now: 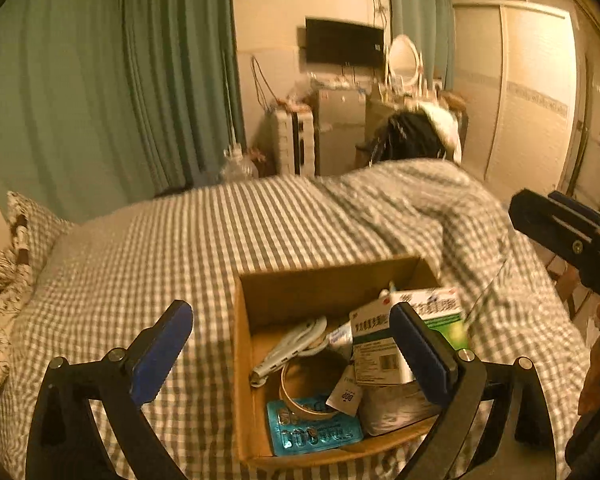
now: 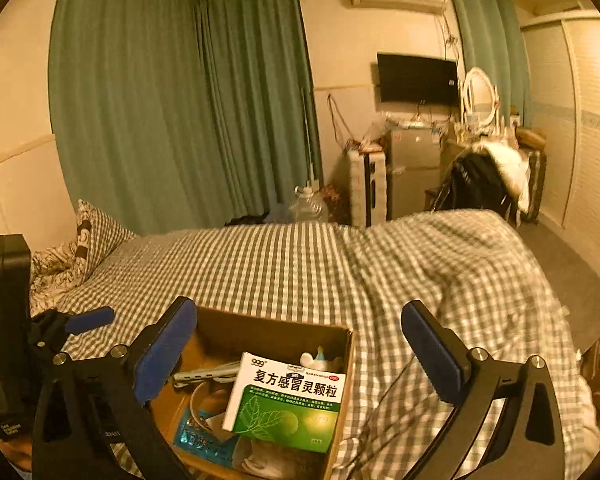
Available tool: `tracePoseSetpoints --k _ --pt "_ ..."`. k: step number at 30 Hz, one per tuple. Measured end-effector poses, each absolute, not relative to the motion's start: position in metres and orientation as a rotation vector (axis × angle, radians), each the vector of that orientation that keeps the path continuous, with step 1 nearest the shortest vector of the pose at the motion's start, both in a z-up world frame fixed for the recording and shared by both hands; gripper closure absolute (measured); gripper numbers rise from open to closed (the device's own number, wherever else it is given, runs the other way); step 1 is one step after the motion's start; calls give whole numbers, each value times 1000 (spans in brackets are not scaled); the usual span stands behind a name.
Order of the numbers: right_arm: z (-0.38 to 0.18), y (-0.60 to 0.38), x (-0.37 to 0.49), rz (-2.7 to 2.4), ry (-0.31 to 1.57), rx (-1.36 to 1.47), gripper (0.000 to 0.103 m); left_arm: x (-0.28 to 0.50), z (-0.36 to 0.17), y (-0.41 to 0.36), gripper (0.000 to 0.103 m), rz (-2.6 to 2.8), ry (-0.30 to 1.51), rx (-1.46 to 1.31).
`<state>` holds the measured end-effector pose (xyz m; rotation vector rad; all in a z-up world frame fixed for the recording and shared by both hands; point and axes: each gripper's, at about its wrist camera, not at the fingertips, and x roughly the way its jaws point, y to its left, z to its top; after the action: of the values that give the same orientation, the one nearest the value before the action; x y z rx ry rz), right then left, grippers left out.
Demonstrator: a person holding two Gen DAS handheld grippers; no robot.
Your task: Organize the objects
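Fingers of both grippers stand spread wide with nothing between them. In the right wrist view the right gripper (image 2: 298, 356) frames the green medicine box (image 2: 286, 400), which sits at lower centre, propped on top of the other contents at the right-hand end of the cardboard box (image 2: 276, 326). The medicine box lies directly ahead of and below the fingers; its long axis runs from the lower part of the frame up toward the top, leaning slightly right, and its printed face points up at the camera. By that view the right gripper looks the nearer one and the better placed to take it, closing across the short width.

Around it in the left wrist view, the left gripper (image 1: 292, 352) hangs over the same carton: a white-and-green packet (image 1: 374, 354) stands just left of the right finger, a white folding tool (image 1: 290, 346) slants from lower left to upper right, a tape ring (image 1: 308, 390) lies below it, and a blue blister pack (image 1: 314, 432) lies flat at the near wall.

Beyond the carton spreads the checked bedspread (image 1: 220, 240), with the green curtain (image 1: 100, 80) filling the upper left.
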<state>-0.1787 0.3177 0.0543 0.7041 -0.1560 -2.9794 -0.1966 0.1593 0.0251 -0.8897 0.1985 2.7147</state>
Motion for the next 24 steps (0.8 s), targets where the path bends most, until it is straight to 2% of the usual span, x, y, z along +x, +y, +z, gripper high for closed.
tracePoseSetpoints --k 14,24 --pt "132 293 -80 -3106 34 444 0 -117 98 116 0 2899 106 -562" --pt "100 272 -53 -3115 24 415 0 -82 87 91 0 2980 12 -460"
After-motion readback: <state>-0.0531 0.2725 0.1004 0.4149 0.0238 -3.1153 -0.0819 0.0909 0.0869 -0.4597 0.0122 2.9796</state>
